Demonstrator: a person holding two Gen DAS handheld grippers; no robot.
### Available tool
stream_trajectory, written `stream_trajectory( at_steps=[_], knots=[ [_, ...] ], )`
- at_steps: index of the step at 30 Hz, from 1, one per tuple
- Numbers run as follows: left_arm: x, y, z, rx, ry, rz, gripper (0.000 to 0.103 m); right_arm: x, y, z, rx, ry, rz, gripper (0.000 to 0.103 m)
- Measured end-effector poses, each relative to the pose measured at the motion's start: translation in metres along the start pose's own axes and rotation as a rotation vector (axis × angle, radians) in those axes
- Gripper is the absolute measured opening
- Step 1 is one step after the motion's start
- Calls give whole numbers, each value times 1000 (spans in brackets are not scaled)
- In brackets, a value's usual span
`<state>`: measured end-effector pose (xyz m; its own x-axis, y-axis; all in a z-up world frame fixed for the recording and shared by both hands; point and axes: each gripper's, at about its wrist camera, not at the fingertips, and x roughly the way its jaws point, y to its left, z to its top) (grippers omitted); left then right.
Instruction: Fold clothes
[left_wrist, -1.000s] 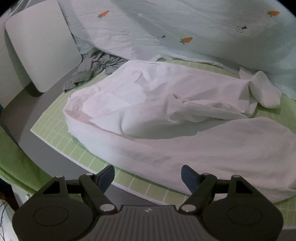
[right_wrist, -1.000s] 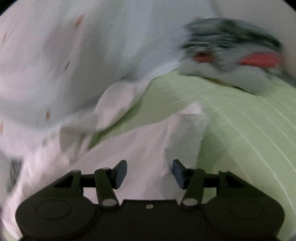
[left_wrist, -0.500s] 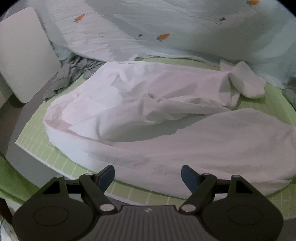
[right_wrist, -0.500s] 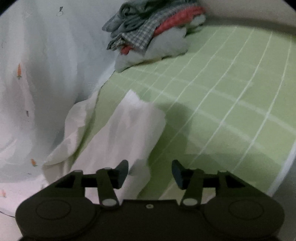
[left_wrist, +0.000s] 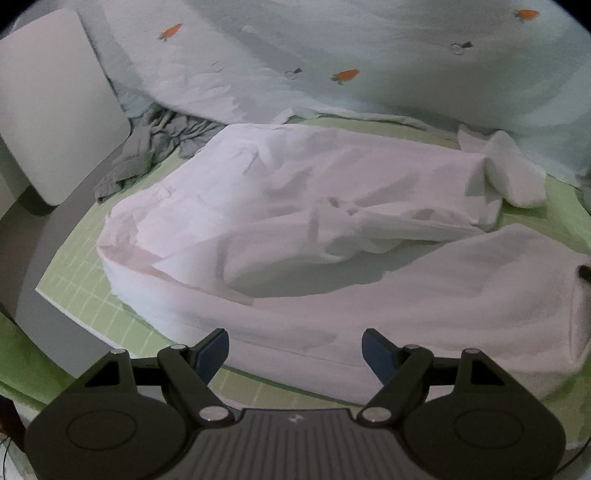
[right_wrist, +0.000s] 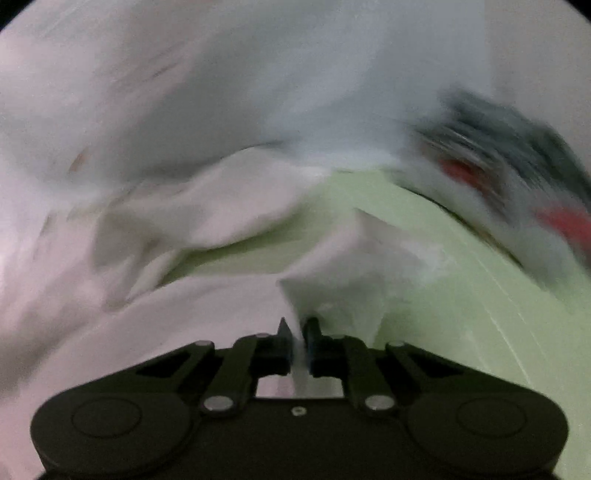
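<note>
The green gridded mat (left_wrist: 92, 291) covers the bench and carries the work; behind it hangs a pale sheet printed with carrots (left_wrist: 369, 55). I read the white garment (left_wrist: 332, 236), probably trousers, as the task's thing: it sprawls across nearly the whole mat, one leg along the near edge, the other rumpled and creased behind it, its hem (left_wrist: 513, 177) doubled over at the far right. A grey crumpled cloth (left_wrist: 147, 155) lies off the mat's far-left corner beside a white panel (left_wrist: 55, 99). In the right wrist view a blurred pile of checked and red clothes (right_wrist: 517, 166) sits on the mat's far side.

My left claw (left_wrist: 295, 349) stands spread wide and empty, just short of the near leg's edge. My right claw (right_wrist: 297, 332) is closing on a corner of the white fabric (right_wrist: 343, 266), which rises in a peak from between the fingers; the pads appear to pinch it already.

To do this step well, I judge that the right grip should hold the full hem thickness, not a single layer, before any lift. The left claw should take the matching corner or the waistband so that both ends travel together. I would first pull the rumpled leg flat, since creases folded in now will stay. The heavy blur in the right view advises a slower carry.
</note>
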<state>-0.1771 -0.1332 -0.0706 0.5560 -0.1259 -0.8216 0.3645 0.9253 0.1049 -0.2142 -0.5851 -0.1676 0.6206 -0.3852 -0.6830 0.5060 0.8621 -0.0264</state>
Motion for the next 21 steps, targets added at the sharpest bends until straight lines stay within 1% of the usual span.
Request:
stream_trajectory(
  at_steps=[1, 2, 5, 6, 7, 8, 10, 12, 13, 15, 17, 18, 19, 21],
  knots=[
    [3, 3, 3, -8, 6, 0, 80, 11, 21, -1, -86, 35, 20, 13],
    [6, 6, 6, -17, 11, -4, 80, 16, 35, -5, -132, 54, 24, 13],
    [16, 8, 17, -23, 10, -33, 80, 19, 58, -18, -194, 79, 17, 19],
    [20, 7, 20, -19, 11, -38, 80, 15, 57, -18, -196, 85, 41, 26],
    [24, 6, 23, -14, 17, -43, 80, 9, 52, -18, -169, 89, 80, 36],
    [29, 4, 27, -12, 28, -51, 80, 4, 44, -18, -125, 90, 114, 38],
    [37, 1, 32, -10, 48, -78, 80, -10, 24, -16, -10, 91, 156, 44],
    [44, -3, 37, -3, 60, -102, 80, -26, 7, -18, 81, 63, 172, 45],
    [47, -5, 39, 2, 63, -106, 80, -33, -1, -20, 123, 46, 179, 48],
    [52, -8, 42, 10, 70, -113, 80, -44, -15, -23, 218, 9, 175, 48],
    [56, -9, 43, 12, 78, -120, 80, -47, -30, -24, 317, -15, 160, 48],
    [58, -8, 44, 12, 84, -121, 80, -44, -35, -24, 344, -9, 141, 48],
    [60, -8, 44, 13, 89, -121, 80, -37, -39, -24, 351, 10, 114, 45],
    [62, -7, 44, 12, 97, -118, 80, -20, -40, -23, 339, 64, 70, 43]
  ],
)
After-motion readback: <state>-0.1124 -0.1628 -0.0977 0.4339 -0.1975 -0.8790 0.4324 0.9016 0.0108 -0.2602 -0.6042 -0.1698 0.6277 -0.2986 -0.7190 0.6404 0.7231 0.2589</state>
